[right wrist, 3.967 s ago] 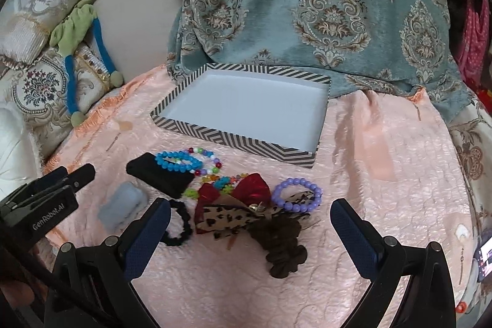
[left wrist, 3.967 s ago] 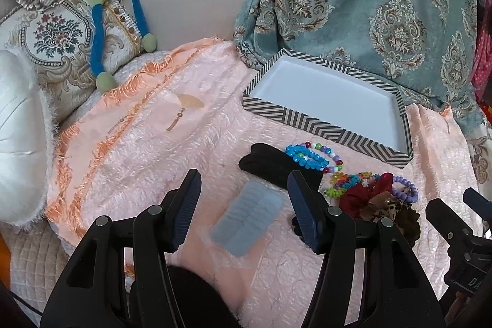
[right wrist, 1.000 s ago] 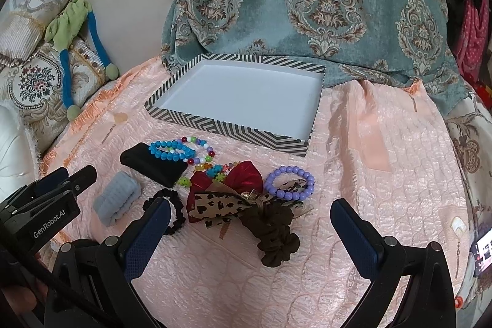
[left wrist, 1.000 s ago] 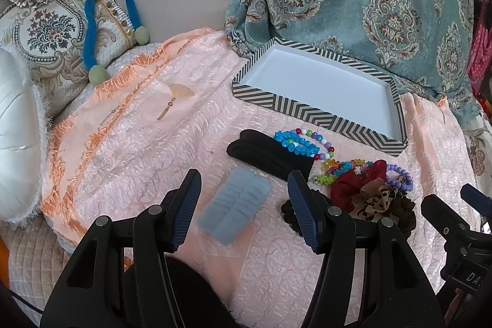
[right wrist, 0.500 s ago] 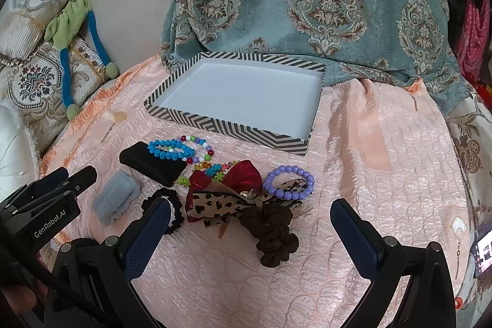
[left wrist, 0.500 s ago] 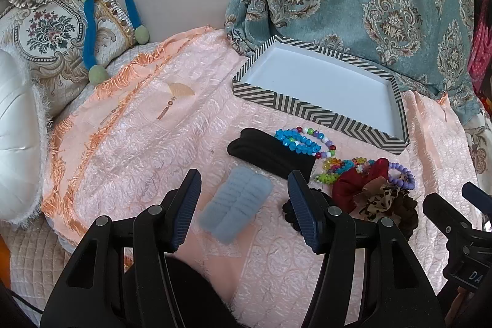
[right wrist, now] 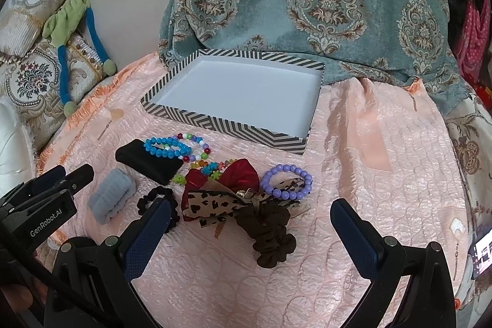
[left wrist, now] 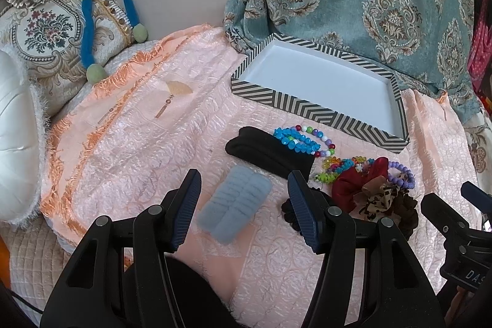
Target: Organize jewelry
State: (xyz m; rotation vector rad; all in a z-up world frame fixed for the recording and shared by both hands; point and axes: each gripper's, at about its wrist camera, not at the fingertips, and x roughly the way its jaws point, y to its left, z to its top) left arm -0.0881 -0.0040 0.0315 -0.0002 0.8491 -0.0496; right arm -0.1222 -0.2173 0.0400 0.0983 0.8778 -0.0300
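Jaws of my left gripper (left wrist: 243, 202) stood apart over the grey-blue hair band (left wrist: 235, 205); my right gripper (right wrist: 250, 223) gaped wide, empty, above the leopard bow (right wrist: 212, 203) and brown scrunchie (right wrist: 270, 235). Beyond lay the blue bracelet (right wrist: 167, 148), purple bracelet (right wrist: 287, 181) and black pouch (left wrist: 267, 154), mid-bedspread (right wrist: 384, 174). The striped tray (right wrist: 215, 122) sat toward its far edge.

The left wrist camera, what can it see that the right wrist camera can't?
Only the left wrist view shows the left tongs open over the grey-blue hair band, fingertips either side. Only the right wrist view shows the right tongs open, the whole brown scrunchie, and a lit screen at the edge. Both show the striped box with nothing inside, the blue bead bracelet and the purple bead bracelet.
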